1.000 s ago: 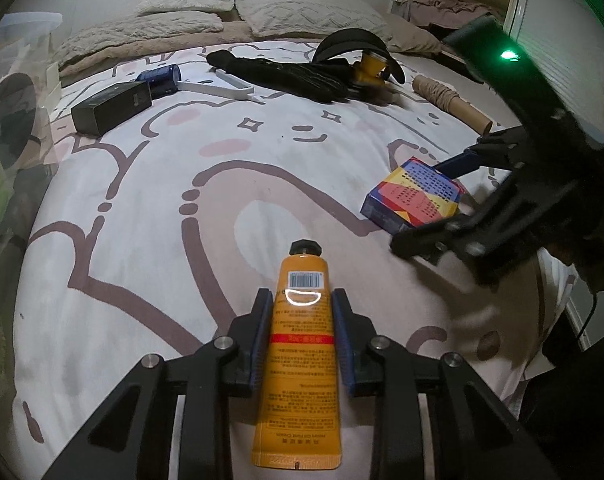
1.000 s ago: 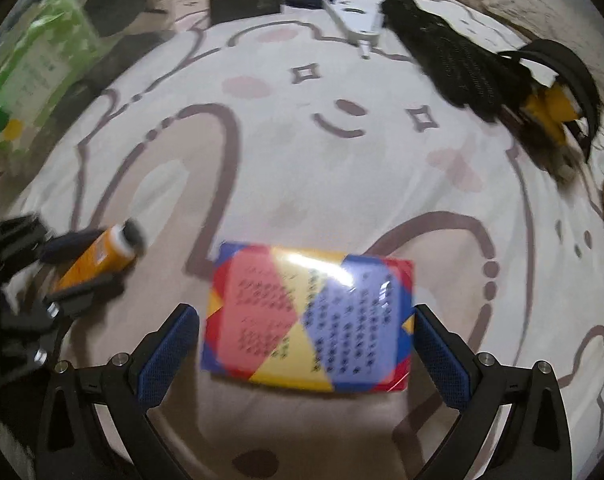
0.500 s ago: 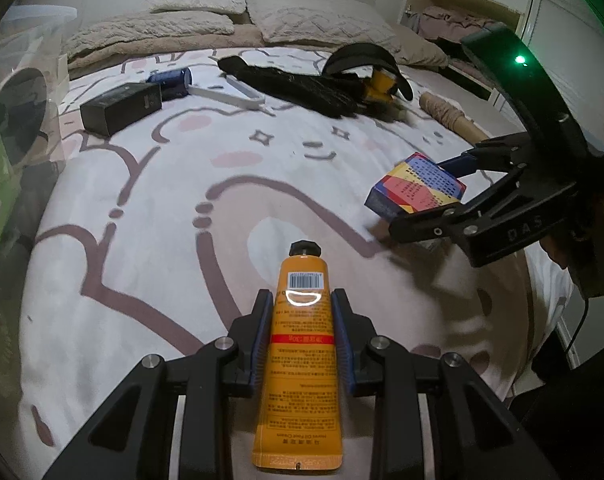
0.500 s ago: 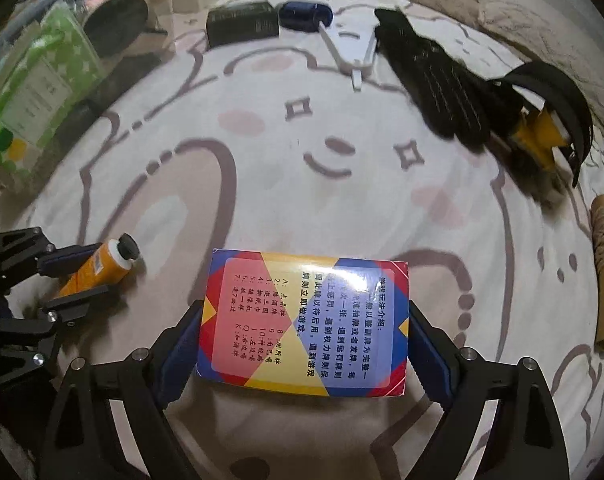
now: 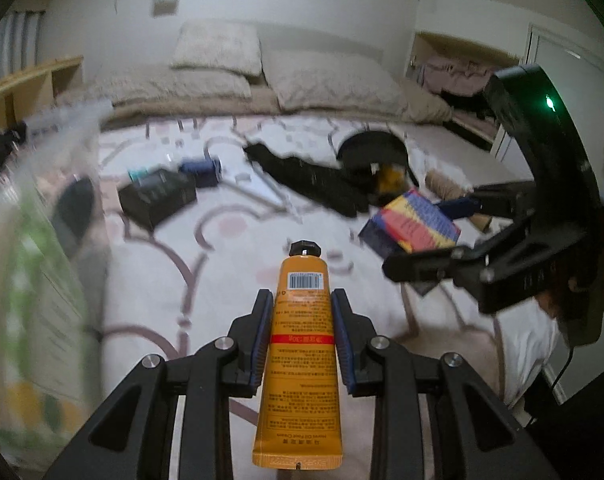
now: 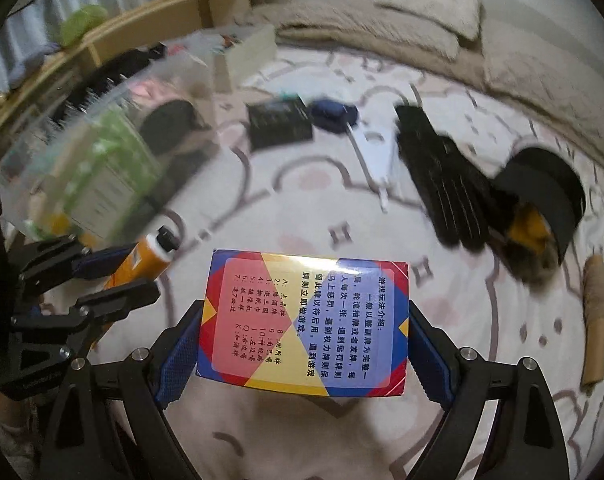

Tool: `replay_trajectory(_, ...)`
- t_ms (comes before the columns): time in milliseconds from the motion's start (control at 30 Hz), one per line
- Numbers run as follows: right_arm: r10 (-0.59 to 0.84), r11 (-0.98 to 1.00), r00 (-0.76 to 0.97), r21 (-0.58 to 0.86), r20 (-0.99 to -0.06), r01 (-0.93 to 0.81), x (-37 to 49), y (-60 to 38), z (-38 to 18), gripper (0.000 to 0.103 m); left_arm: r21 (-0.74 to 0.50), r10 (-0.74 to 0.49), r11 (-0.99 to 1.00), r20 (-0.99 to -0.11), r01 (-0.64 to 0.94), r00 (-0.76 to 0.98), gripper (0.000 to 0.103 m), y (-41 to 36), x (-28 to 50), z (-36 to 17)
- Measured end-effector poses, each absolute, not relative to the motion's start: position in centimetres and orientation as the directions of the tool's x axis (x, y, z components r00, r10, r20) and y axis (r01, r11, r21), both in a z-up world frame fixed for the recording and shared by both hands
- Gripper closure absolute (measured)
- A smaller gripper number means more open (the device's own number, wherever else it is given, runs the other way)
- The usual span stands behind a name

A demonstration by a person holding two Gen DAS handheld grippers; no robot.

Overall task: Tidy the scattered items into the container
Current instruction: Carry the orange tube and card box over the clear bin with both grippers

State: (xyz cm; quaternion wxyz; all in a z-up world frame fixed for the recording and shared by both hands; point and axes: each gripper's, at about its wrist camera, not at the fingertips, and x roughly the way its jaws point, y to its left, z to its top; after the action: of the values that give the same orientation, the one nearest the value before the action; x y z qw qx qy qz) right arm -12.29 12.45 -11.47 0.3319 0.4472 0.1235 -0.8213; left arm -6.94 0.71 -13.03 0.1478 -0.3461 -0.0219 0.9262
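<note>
An orange tube (image 5: 300,344) with a black cap is lifted off the bed, with my left gripper (image 5: 302,308) shut on its middle. A red, blue and yellow card box (image 6: 303,320) hangs above the sheet, with my right gripper (image 6: 303,322) shut on its two short sides. From the left wrist view the card box (image 5: 411,222) and right gripper (image 5: 445,232) are at the right. The right wrist view has the tube (image 6: 142,258) and left gripper (image 6: 114,276) at the left. A clear plastic container (image 6: 98,160) stands at the left, holding a green-patterned pack.
On the patterned bed sheet (image 6: 302,208) lie a black box (image 6: 280,122), a dark blue pouch (image 6: 333,114), a white strip (image 6: 375,156), black gloves (image 6: 441,176), a black and yellow headband item (image 6: 537,204) and a brown roll (image 6: 595,316). Pillows (image 5: 222,52) line the far end.
Both grippers have risen from the bed with their loads. The right jaws came in from beside the card box to grip it. Both views now tilt up toward the pillows and container.
</note>
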Motion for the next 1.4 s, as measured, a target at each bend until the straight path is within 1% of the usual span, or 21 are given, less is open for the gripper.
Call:
replay_trajectory(300, -0.548, -0.717, -0.432, 0.135, -0.716, 0.684, -10.9, 9.9, -5.1, 0.011, -0.127, 0.251, -0.968, -0.544, -0.217, -0.801, 0.074, -2.9, -5.6, -6.6)
replay_trajectory(500, -0.639, -0.673, -0.438, 0.185, -0.632, 0.716, -9.6, 8.0, -1.1, 0.011, -0.121, 0.21, -0.977, -0.475, -0.173, -0.855, 0.074, -5.6, -4.4, -2.2)
replay_trajectory(667, -0.695, -0.623, -0.415, 0.204, -0.587, 0.755, -8.8, 5.5, 0.9, 0.011, -0.092, 0.139, -0.99, -0.423, -0.11, -0.896, 0.074, -8.3, -3.3, 1.2)
replay_trajectory(900, -0.753, -0.565, -0.398, 0.205, -0.524, 0.799, -8.0, 2.7, 4.0, 0.011, -0.04, 0.043, -0.999, -0.397, -0.03, -0.917, 0.074, -11.7, -2.4, 4.4)
replay_trajectory(1167, -0.805, -0.514, -0.37, 0.233, -0.464, 0.826, -8.4, -0.5, 6.8, 0.011, -0.052, -0.011, -0.998, -0.367, 0.033, -0.93, 0.074, -15.4, -1.5, 7.0)
replay_trajectory(1300, -0.819, -0.498, -0.356, 0.25, -0.45, 0.831, -8.6, -1.8, 7.2, 0.011, -0.08, -0.019, -0.995, -0.381, 0.053, -0.924, 0.074, -17.1, -1.5, 7.4)
replay_trajectory(1400, -0.83, -0.489, -0.345, 0.273, -0.438, 0.828, -9.0, -2.5, 7.2, 0.011, -0.113, -0.012, -0.992, -0.416, 0.065, -0.909, 0.074, -18.2, -2.1, 6.8)
